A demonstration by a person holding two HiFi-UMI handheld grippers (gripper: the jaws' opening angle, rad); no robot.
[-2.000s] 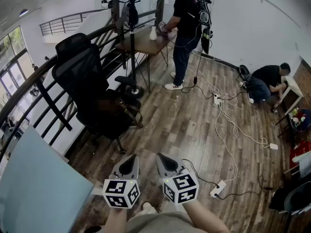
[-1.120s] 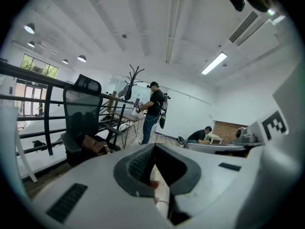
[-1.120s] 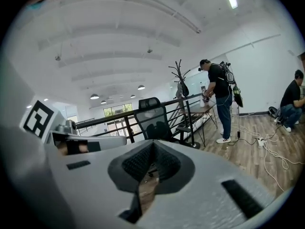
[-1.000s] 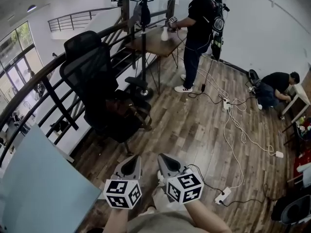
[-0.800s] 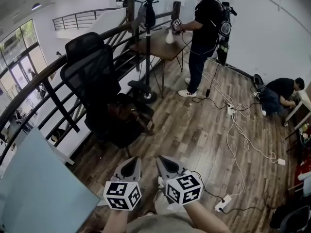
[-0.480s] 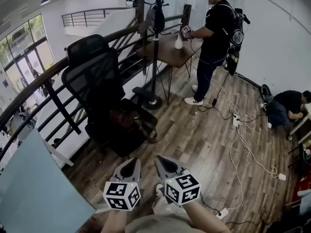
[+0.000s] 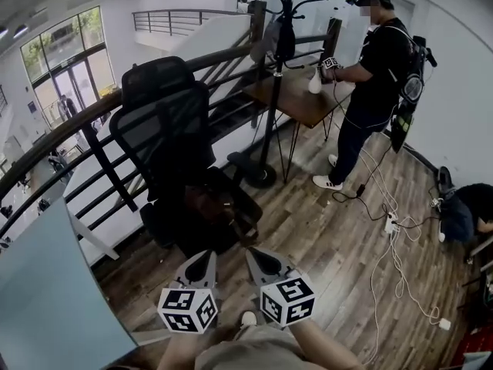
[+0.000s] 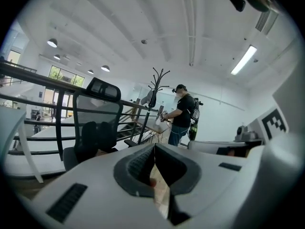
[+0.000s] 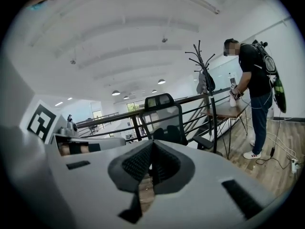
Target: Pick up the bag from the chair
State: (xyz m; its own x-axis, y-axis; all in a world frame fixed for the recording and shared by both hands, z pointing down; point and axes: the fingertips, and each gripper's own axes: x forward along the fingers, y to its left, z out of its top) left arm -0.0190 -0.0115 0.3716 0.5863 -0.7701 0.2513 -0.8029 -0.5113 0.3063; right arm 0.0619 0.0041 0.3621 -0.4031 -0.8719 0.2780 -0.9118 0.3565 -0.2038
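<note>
Looking steeply down on a black mesh chair (image 7: 166,122) standing with its back to a dark railing (image 7: 77,126). On its seat, 1 brown bag (image 7: 209,204), lying toward the front edge. Not touched by either tool.

Holding the left gripper (image 7: 205,259) and the right gripper (image 7: 256,257) low and side by side, pointed at the chair, near the bag but apart from it. In the left gripper view, both jaws pressed together tip to tip, with nothing clamped between them and the chair beyond. In the right gripper view, the same: jaws closed on each other, empty, with the chair straight ahead past the tips.

Behind the chair, a black coat stand (image 7: 276,68) with 1 dark garment hung on it. Next to that, a wooden bench (image 7: 296,102) on thin legs, carrying a white bottle (image 7: 315,83). At the bench, a person in black (image 7: 377,75) standing with a backpack. To the right, white cables (image 7: 393,233) trailing across the wood floor (image 7: 323,206).
</note>
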